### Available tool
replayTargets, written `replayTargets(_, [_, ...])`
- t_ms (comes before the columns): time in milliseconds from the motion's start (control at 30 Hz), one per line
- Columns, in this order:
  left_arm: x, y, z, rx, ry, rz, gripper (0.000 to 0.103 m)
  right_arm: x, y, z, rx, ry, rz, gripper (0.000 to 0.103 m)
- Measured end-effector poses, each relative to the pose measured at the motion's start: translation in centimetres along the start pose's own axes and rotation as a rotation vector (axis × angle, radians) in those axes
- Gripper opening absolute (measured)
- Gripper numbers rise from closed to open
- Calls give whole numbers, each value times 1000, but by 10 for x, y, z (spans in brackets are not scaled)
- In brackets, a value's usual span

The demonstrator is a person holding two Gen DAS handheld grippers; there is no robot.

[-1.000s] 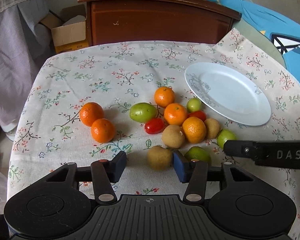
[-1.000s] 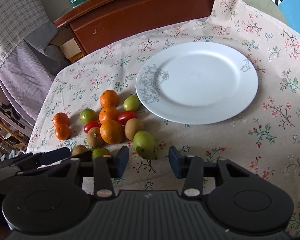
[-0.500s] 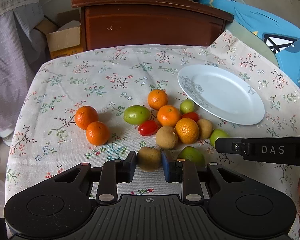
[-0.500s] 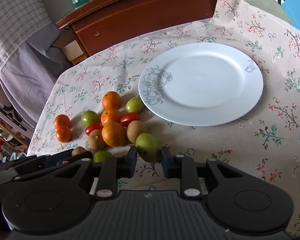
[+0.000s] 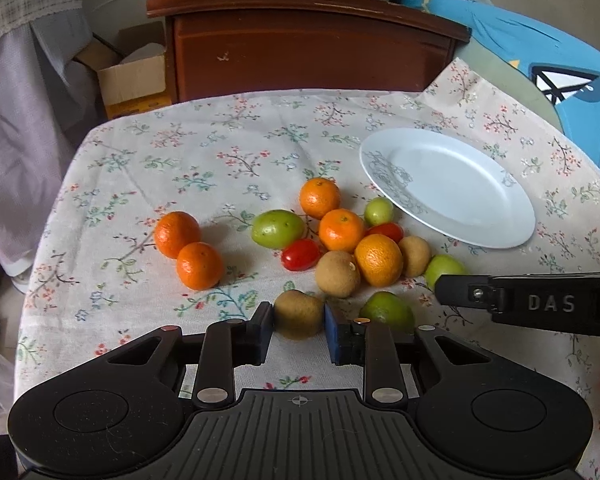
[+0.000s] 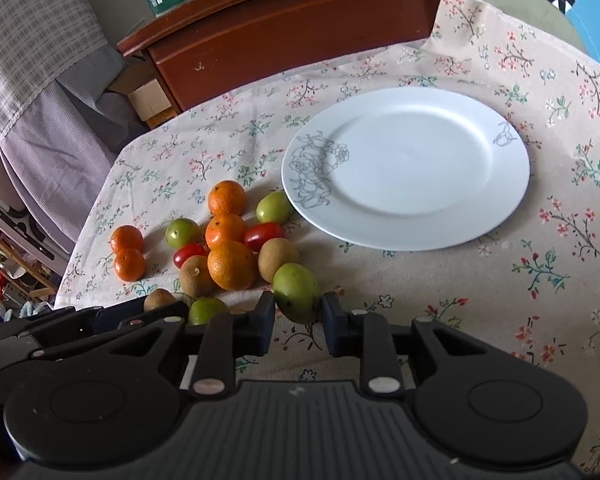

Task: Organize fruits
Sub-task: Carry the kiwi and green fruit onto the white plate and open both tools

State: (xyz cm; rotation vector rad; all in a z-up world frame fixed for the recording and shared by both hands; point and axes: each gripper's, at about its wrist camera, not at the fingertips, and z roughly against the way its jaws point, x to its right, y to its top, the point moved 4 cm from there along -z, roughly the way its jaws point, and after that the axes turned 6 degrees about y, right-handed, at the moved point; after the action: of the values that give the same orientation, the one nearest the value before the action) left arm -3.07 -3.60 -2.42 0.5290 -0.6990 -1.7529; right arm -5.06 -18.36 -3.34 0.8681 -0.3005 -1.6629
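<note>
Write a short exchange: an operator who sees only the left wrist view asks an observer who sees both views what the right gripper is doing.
Operator: My left gripper is shut on a brown fruit. I see the right gripper only from the side. Has it got anything?
Observer: Yes. It is shut on a green fruit, with a pad against each side.
Operator: Where is the white plate from there?
Observer: Ahead of its fingers and a little to the right, with nothing on it. Only tablecloth lies between.
</note>
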Motion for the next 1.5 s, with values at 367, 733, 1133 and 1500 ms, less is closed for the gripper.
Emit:
replayTargets(367, [-1,4,11,14,-14,18,25,-2,4,14,31,16,-4,25])
replayTargets(733, [8,23,22,31,-91,48,25,0,18,34,63,35,-23,25])
replayTargets(1133, [33,61,2,30,-190,43,25,29,50,33,19,14,-29,25])
replayTargets(1500, [69,75,-33,-7,-254,-27,25,66,63,13,9,-29,-140,25])
